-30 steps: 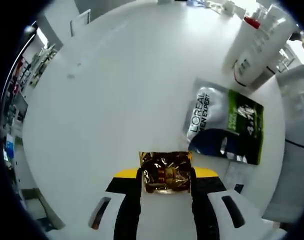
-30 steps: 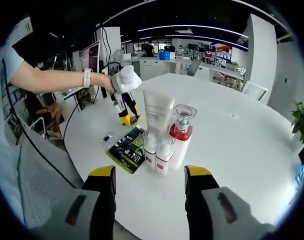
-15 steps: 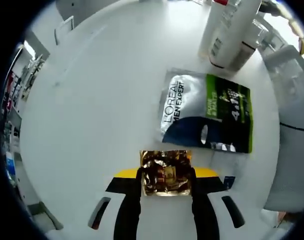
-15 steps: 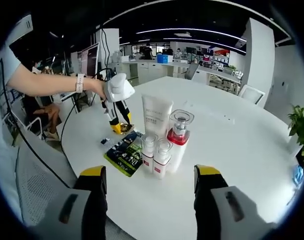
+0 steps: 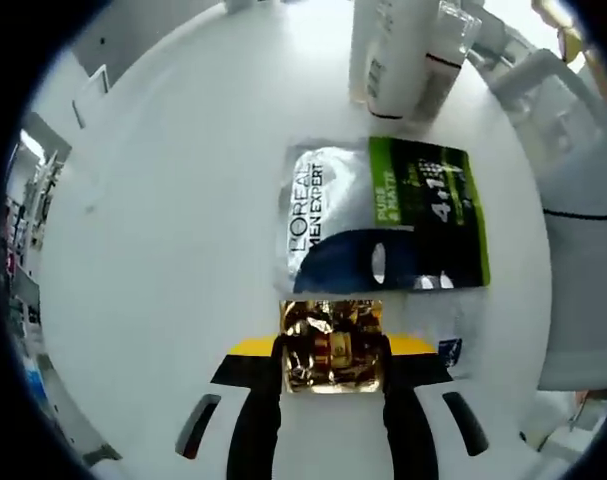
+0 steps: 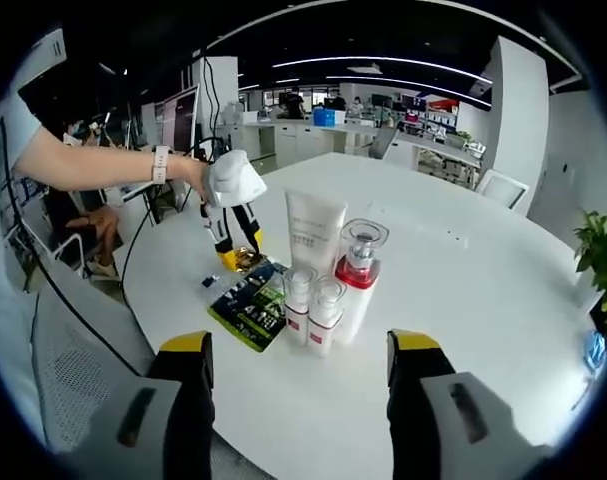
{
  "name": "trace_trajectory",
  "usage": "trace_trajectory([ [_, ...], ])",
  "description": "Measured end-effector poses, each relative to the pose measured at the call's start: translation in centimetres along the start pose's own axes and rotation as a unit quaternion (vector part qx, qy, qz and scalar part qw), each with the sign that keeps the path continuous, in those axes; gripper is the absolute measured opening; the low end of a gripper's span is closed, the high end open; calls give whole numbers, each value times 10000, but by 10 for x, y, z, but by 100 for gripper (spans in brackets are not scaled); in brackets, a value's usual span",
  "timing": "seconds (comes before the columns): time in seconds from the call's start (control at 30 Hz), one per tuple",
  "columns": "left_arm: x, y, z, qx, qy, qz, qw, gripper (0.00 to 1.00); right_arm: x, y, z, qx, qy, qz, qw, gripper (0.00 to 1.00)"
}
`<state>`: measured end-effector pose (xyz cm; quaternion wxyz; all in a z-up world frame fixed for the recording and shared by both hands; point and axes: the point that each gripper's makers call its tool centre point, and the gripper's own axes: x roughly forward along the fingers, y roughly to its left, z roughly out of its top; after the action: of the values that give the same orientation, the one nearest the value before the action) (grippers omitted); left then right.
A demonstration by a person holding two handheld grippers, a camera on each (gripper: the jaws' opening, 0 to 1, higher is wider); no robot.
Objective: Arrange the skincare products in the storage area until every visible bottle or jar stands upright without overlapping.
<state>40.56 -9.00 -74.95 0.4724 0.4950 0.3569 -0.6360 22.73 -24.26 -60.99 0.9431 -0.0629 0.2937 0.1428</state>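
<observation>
My left gripper (image 5: 332, 345) is shut on a crinkled gold foil sachet (image 5: 332, 345), held just above the white table (image 5: 173, 230). Right ahead of it lies a flat L'Oreal Men Expert sachet (image 5: 383, 215), white, navy and green. Beyond that stand a white tube (image 5: 391, 55) and small bottles. In the right gripper view a white tube (image 6: 314, 232), a clear pump bottle with a red collar (image 6: 359, 280) and two small red-labelled bottles (image 6: 313, 312) stand upright together, the flat sachet (image 6: 251, 306) to their left. The left gripper (image 6: 235, 215) hovers there in a person's hand. My right gripper (image 6: 299, 345) is open and holds nothing.
The round white table (image 6: 463, 290) has wide bare room to the right of the bottles. A small dark item (image 6: 211, 281) lies near the flat sachet. White chairs (image 5: 573, 190) stand at the table's edge. Desks and a seated person (image 6: 88, 225) are behind.
The left gripper has carried the gold sachet closer to the flat L'Oreal sachet and the tube. The right gripper has drawn back slightly and stays open.
</observation>
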Motion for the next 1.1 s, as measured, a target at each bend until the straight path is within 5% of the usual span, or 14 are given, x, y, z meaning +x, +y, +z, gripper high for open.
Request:
trace_trajectory([
  [1.1,5,2,0,126,-51,-76,9999,44,1,4,0,-73,18,50,10000,70],
])
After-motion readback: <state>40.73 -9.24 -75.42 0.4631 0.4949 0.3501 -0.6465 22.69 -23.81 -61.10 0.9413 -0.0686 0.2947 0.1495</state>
